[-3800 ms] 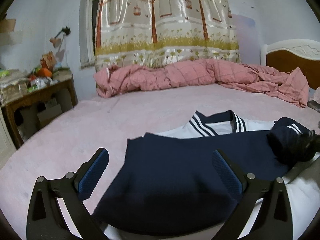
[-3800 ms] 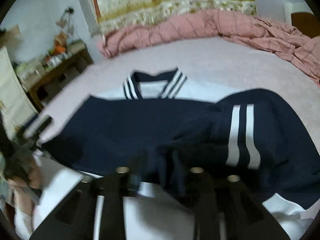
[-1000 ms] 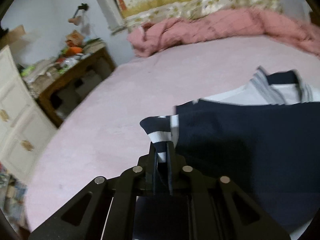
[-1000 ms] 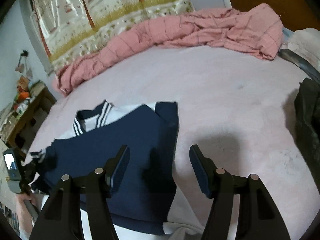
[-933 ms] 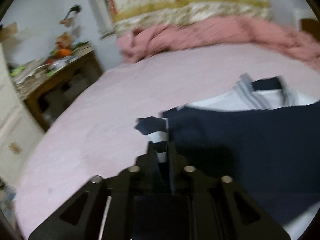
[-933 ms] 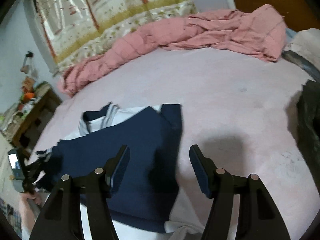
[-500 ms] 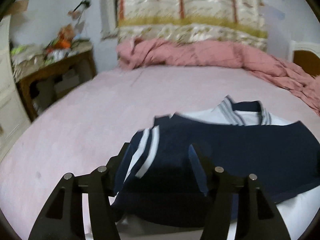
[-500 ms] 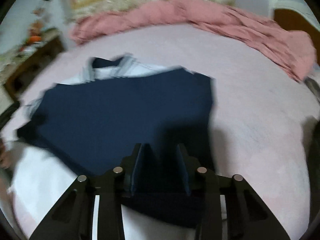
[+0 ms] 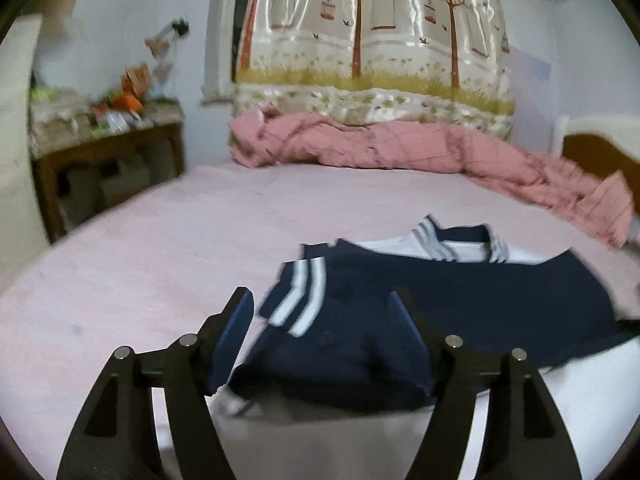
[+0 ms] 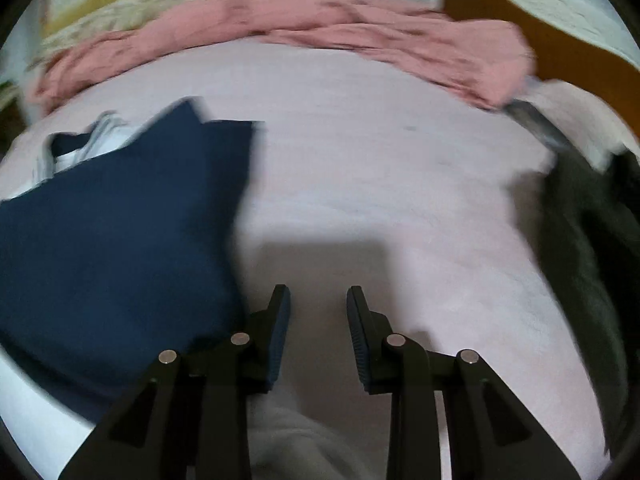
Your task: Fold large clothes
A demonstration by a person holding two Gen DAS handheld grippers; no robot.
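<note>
Home bedroom: a wide bed point(image 9: 168, 240) with a pink sheet lies straight ahead of the left tool, a rumpled pink quilt point(image 9: 400, 148) bunched along its far edge. Behind the quilt hangs a tree-and-birdcage print curtain point(image 9: 372, 40) over a window, with a white-and-wood headboard point(image 9: 600, 140) at far right. Far left of the tool stands a cluttered wooden side table point(image 9: 108, 148) with a clip lamp point(image 9: 164, 40) on the wall above it.

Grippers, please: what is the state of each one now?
Left gripper: open, jaws just opened, holding nothing; striped cuff lies free.
Right gripper: open, partly closed, nothing between its pads.
</note>
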